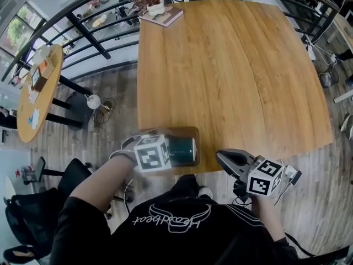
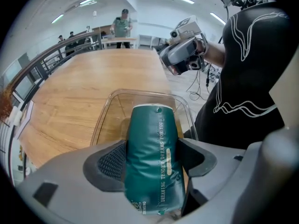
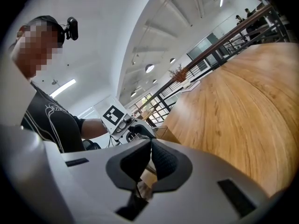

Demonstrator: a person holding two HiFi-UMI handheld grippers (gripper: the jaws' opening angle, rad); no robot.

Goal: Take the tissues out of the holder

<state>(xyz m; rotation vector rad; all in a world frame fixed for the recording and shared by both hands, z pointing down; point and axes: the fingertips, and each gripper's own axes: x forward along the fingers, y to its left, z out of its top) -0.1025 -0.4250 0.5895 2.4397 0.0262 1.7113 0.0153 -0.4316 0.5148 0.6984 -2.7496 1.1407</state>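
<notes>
The left gripper [image 2: 150, 160] is clamping the dark green soft tissue pack [image 2: 150, 125], which is lying lengthwise along its jaws over the clear plastic holder [image 2: 111, 101]. The right gripper [image 3: 149, 157], jaws together, is hovering right of the holder.

The wooden surface [image 1: 231, 76] fills the middle and right of the head view, warm brown with long grain and rounded corners. At its near edge, lower left of centre, a clear plastic holder [image 1: 186, 130] sits on it. At its far left corner, top of the frame, a book [image 1: 161, 19] lies flat. A potted plant [image 1: 156, 6] stands at the book's far end.
</notes>
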